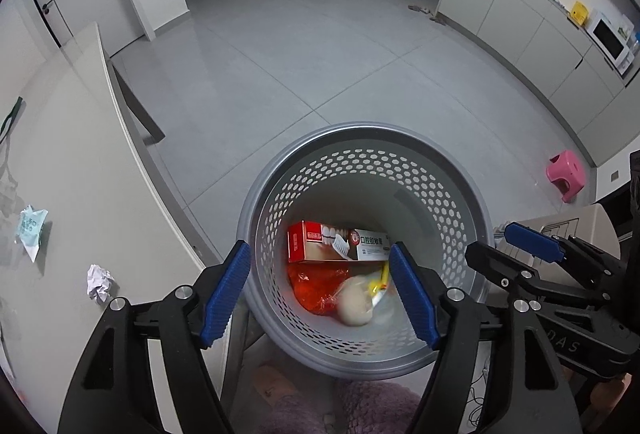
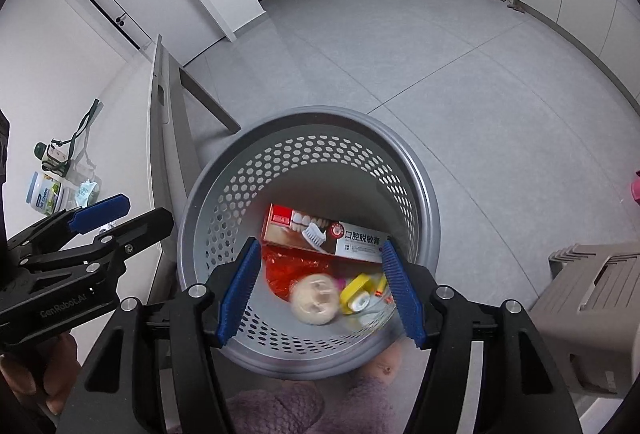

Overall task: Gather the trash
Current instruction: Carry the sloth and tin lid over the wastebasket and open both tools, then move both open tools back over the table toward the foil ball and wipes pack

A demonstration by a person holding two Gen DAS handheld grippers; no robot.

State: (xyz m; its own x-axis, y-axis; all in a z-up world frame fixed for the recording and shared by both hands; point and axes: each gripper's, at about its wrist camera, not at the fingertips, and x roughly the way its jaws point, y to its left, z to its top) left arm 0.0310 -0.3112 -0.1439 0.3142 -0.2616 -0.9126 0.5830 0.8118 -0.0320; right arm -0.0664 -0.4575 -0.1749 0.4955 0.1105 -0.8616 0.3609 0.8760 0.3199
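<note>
Perforated grey bin [image 2: 400,169] holds toothpaste box [image 2: 320,230], blurred scraps.

The toothpaste box [image 2: 324,234] lies in the basket [image 2: 304,125], right of the table [image 1: 80,161].

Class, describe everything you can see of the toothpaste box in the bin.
The toothpaste box is a long carton, seemingly cardboard, red at one end and white at the other, printed with teeth, a toothbrush and Chinese characters. It looks closed and lies flat-side up near the bottom of the perforated grey bin, against the far wall. A crumpled orange wrapper lies against its near edge.
</note>
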